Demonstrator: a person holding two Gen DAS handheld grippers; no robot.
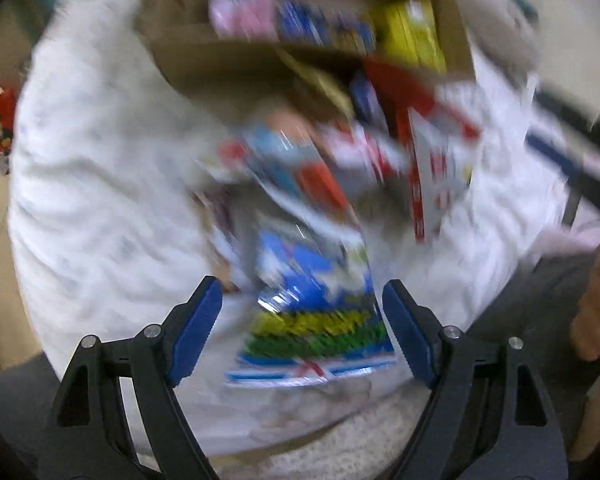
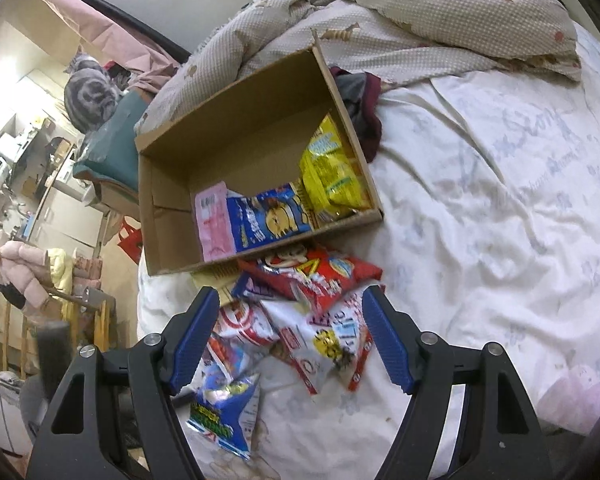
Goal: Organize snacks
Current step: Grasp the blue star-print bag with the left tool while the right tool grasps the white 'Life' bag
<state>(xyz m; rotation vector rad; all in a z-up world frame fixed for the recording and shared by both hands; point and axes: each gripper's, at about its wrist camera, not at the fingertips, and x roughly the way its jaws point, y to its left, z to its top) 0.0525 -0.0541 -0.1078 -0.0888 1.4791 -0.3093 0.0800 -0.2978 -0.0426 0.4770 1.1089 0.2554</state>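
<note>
A cardboard box (image 2: pixel 168 200) lies on the white bed sheet (image 2: pixel 480 220) and holds a pink packet (image 2: pixel 214 216), a blue snack bag (image 2: pixel 268 216) and a yellow snack bag (image 2: pixel 332 172). Several loose snack bags lie in front of it: a red one (image 2: pixel 320 276), a white-and-red one (image 2: pixel 324 344) and a blue one (image 2: pixel 226 412). My right gripper (image 2: pixel 292 336) is open above this pile. The left wrist view is motion-blurred. My left gripper (image 1: pixel 302 328) is open around a blue bag (image 1: pixel 312 320) with yellow and green bands; contact cannot be told. The box (image 1: pixel 220 52) shows beyond it.
A patterned beige duvet (image 2: pixel 420 12) is bunched behind the box, with dark clothing (image 2: pixel 360 104) beside it. A grey tabby cat (image 2: pixel 88 92) sits at the left past the bed edge. Shelves and a clothes rack (image 2: pixel 28 280) stand further left. A hand (image 1: pixel 592 320) shows at right.
</note>
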